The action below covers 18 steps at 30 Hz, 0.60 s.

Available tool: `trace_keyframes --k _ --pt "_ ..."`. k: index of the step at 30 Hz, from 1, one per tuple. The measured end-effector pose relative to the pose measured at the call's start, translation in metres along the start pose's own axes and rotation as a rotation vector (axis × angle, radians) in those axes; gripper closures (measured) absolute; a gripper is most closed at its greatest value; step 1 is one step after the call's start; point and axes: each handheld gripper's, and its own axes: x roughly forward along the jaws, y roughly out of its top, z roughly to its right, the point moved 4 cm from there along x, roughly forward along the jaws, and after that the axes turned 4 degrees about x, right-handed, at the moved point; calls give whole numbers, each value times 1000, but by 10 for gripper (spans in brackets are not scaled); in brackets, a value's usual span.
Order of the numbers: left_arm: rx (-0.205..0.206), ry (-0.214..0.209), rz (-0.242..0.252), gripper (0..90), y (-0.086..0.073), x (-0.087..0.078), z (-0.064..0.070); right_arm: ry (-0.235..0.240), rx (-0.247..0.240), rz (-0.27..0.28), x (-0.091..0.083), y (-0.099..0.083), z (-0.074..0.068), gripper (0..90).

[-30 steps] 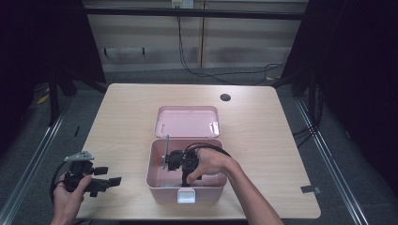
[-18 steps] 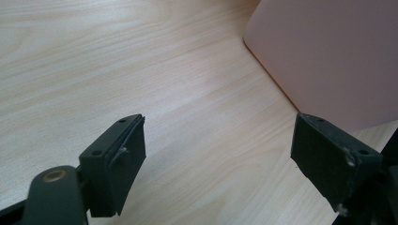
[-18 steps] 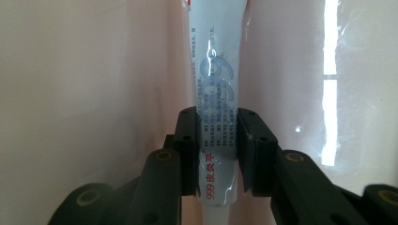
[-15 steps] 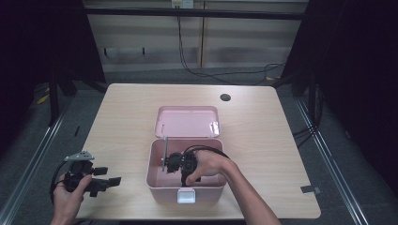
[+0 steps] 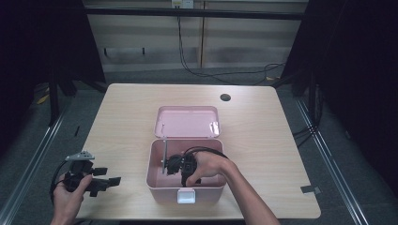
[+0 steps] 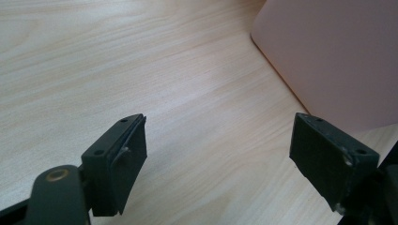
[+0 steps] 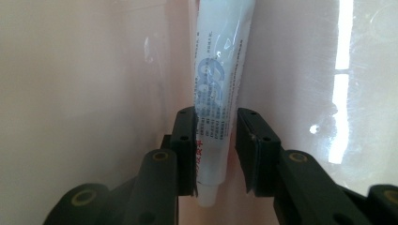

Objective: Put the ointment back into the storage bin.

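Note:
A pink box (image 5: 152, 180) stands open at the table's front middle, its lid (image 5: 187, 122) lying back behind it. My right gripper (image 5: 174, 165) reaches down inside the box near its left wall. In the right gripper view its jaws (image 7: 215, 126) are shut on the lower end of a white tube (image 7: 218, 93) with blue print, which rises along the pink wall. From above, the tube (image 5: 164, 152) is a thin upright strip. My left gripper (image 5: 107, 176) rests open and holding nothing at the front left of the table; between its jaws (image 6: 225, 145) is bare wood.
The box's pink outer wall (image 6: 338, 56) is just right of the left gripper. A dark round hole (image 5: 225, 97) sits in the tabletop at the back right. A white latch (image 5: 186, 197) juts from the box front. Dark floor and rails surround the table.
The right hand has edged slightly toward the front of the box. The left gripper has stayed where it was.

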Motion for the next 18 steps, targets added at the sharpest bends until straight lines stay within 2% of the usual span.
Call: trace_keyframes --k 4,8,12,14,18 --pt "1 0 -1 190 0 0 0 -16 3 6 -2 -1 1 662" --pt "0 -1 -1 191 0 0 0 -32 29 13 -3 -2 1 620" --pt "-1 -1 1 191 0 0 0 -47 23 23 -7 -3 1 571" --pt "1 -2 0 190 0 0 0 -53 36 44 -11 -3 1 542" --pt "2 -4 0 191 0 0 0 -67 59 46 -16 -6 -1 495"
